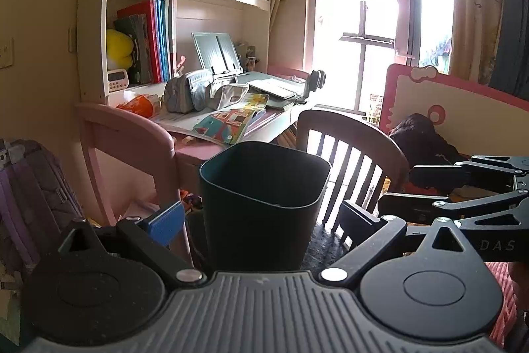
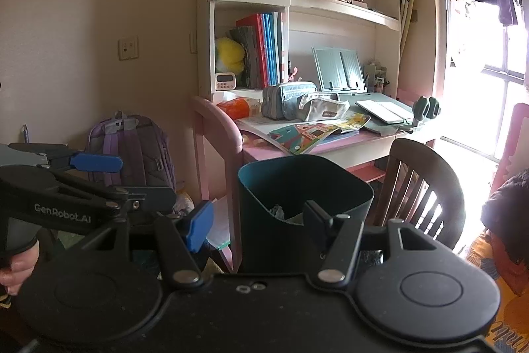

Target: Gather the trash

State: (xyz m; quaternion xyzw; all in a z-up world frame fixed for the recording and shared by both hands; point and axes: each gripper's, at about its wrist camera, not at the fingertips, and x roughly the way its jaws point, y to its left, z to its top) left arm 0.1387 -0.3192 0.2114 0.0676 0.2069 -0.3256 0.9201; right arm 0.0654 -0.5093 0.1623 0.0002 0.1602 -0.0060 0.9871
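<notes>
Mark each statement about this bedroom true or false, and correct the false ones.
1. The dark bin already has crumpled trash in it. True.
2. The purple backpack hangs on the chair. False: it stands on the floor left of the desk.
3. A yellow plush toy sits on the shelf beside upright books. True.
4. The right tool grips the orange packet. False: it is open and empty; the packet lies on the desk.
</notes>
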